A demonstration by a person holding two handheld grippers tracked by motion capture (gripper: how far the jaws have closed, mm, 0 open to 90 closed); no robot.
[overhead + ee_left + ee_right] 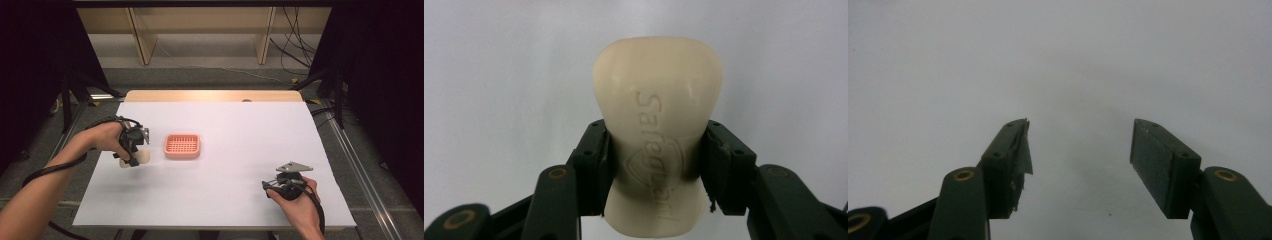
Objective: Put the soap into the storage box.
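- High view: left gripper [134, 159] at the table's left side, clamped on a cream soap bar [142, 157], just left of the pink soap dish [182, 146] but apart from it.
- Left gripper view: jaws pinch the soap bar [658, 135] at its narrow waist, one pad on each side; embossed "Safeguard" lettering faces the camera; wide end points away from the hand. Grip looks centred and square.
- Can't tell from the pictures whether the bar is lifted or touching the white table cover [235, 150].
- Right gripper [278, 184] sits near the table's front right, well apart from dish and soap. Right gripper view: jaws spread wide, nothing between them, plain white surface ahead.
- Step, as judged: soap is grasped and being carried; placement in the dish not yet done, dish looks empty.
- Next move likely calls for shifting the left gripper rightward over the slotted dish, lining the bar's long side with the dish's long side, lowering, then opening the jaws.
- Risk: soap is smooth, could slip or land on the rim.
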